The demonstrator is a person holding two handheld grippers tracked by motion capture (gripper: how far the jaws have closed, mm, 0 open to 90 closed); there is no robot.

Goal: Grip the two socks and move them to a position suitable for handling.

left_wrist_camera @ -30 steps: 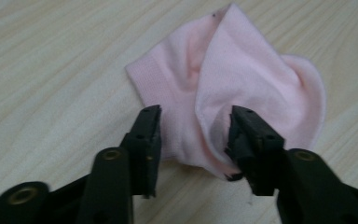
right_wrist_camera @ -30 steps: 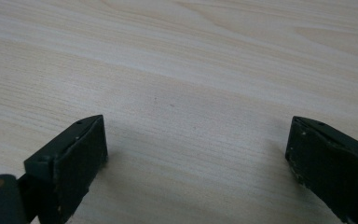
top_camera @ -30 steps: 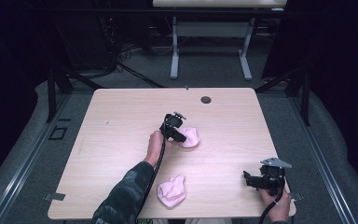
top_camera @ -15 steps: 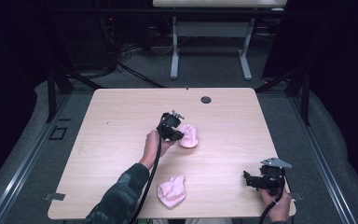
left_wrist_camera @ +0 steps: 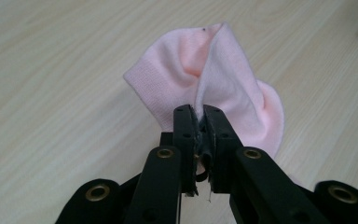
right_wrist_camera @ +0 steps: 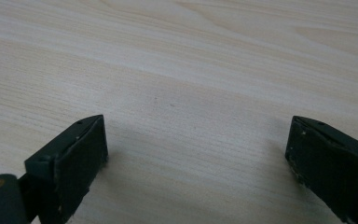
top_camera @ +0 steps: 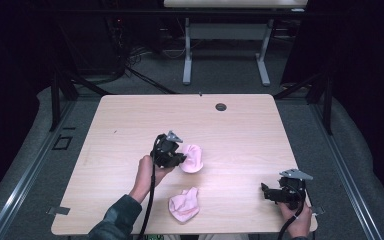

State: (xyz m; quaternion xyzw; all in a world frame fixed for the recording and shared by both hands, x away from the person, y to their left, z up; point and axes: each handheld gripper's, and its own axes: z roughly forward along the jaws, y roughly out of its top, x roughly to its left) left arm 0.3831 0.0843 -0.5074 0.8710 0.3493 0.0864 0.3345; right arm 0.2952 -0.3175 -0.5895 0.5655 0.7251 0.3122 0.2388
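A light wooden desk [top_camera: 130, 125] carries two pink socks: one [top_camera: 193, 158] at the left jaws, another [top_camera: 184, 205] nearer the person.

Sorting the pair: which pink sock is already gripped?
The farther pink sock, mid-table, pinched by the left gripper; the nearer pink sock lies free by the table's front edge.

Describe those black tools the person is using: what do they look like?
Each hand carries a black gripper: the left gripper and right gripper have two flat black jaws on arms with brass-coloured rivets, a grey three-cornered plate on top and a trailing black cable. The left forearm wears a dark patterned sleeve.
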